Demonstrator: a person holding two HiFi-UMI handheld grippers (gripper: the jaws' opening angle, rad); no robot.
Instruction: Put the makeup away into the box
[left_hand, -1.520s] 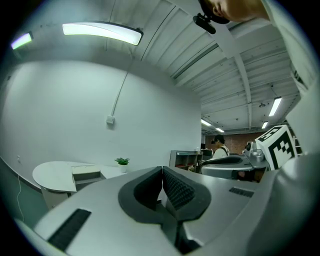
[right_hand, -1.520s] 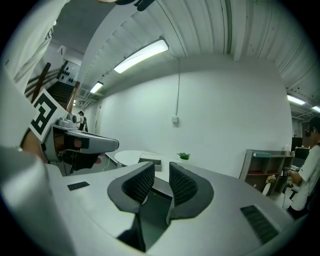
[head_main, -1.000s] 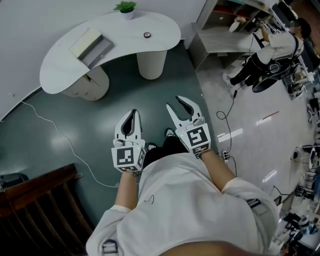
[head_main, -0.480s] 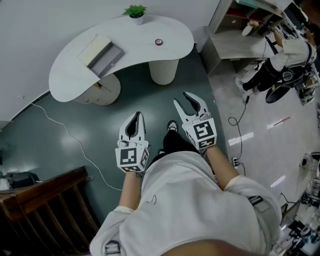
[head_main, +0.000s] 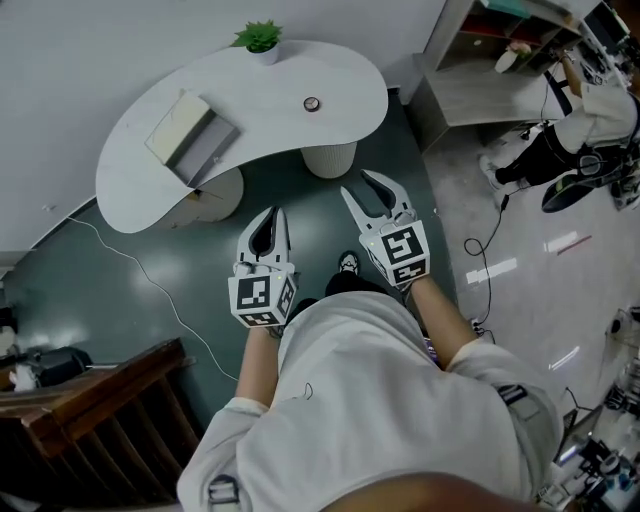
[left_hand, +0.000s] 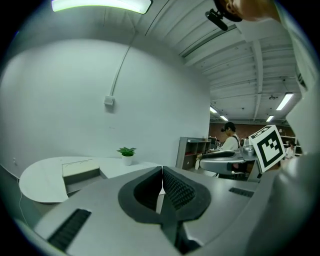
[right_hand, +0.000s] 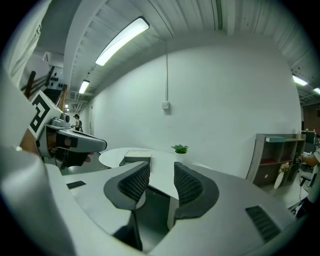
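Note:
A white curved table (head_main: 250, 90) stands ahead on the dark green floor. An open beige and grey box (head_main: 190, 135) lies on its left part. To the right of the box sits a small dark round item (head_main: 312, 103); I cannot tell what it is. My left gripper (head_main: 269, 214) is shut and empty, held in the air short of the table's near edge. Beside it my right gripper (head_main: 366, 184) is open with nothing between its jaws. The left gripper view shows the left gripper (left_hand: 162, 171) and the box (left_hand: 80, 172). The right gripper view shows the right gripper (right_hand: 161, 172) and the box (right_hand: 136, 159).
A small potted plant (head_main: 260, 38) stands at the table's far edge. Two round pedestals (head_main: 330, 158) carry the table. A grey shelf unit (head_main: 480, 85) and a person (head_main: 590, 115) are at the right. A wooden chair (head_main: 90, 420) and a floor cable (head_main: 150, 285) are at the left.
Both grippers have moved forward and now sit closer to the table. Their jaws look the same as before.

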